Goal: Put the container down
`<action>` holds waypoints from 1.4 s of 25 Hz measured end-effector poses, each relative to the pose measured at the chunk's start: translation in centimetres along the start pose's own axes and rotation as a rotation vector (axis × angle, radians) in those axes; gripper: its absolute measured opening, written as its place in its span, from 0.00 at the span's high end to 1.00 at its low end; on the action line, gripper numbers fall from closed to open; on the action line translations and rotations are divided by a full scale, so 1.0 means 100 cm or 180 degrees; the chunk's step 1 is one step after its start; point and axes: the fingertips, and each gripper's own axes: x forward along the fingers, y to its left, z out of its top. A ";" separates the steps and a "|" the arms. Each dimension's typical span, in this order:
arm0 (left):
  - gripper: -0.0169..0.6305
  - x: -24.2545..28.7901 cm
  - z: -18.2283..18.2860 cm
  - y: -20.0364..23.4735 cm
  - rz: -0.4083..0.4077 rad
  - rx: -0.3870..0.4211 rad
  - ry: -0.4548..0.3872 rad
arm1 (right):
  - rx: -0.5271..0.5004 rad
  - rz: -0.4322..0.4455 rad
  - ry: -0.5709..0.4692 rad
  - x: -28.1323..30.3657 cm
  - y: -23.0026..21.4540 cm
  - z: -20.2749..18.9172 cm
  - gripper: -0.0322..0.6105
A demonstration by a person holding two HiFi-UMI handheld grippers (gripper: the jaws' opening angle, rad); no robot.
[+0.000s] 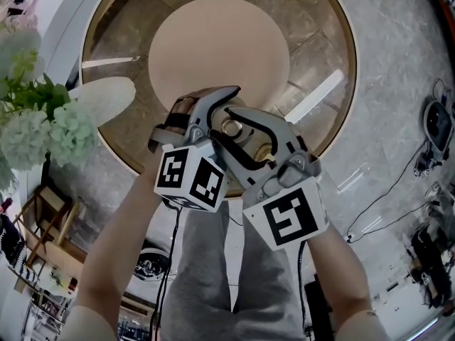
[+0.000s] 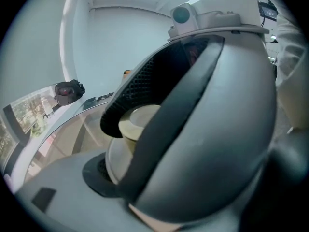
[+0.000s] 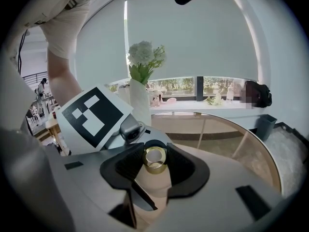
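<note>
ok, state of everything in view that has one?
container: gripped at its gold neck, not set down yet.
right gripper: shut on the container.
left gripper: touches the container on one side; its other jaw is hidden behind the right gripper, so the grip is unclear.
vase: upright, flowers in it.

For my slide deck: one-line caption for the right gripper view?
Right tongs clamp a gold-necked container, the glass table and flowers beyond.
</note>
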 end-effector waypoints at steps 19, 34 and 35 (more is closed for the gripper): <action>0.43 -0.036 -0.012 0.000 0.0196 -0.0626 0.0095 | 0.0216 -0.0221 -0.0119 -0.015 -0.007 0.018 0.65; 0.43 -0.161 0.080 0.006 0.0466 -0.1007 -0.0369 | 0.0501 -0.0791 -0.0520 -0.114 -0.028 0.127 0.88; 0.44 -0.171 0.092 0.009 0.0503 -0.0998 -0.0429 | 0.0494 -0.0809 -0.0541 -0.123 -0.029 0.138 0.89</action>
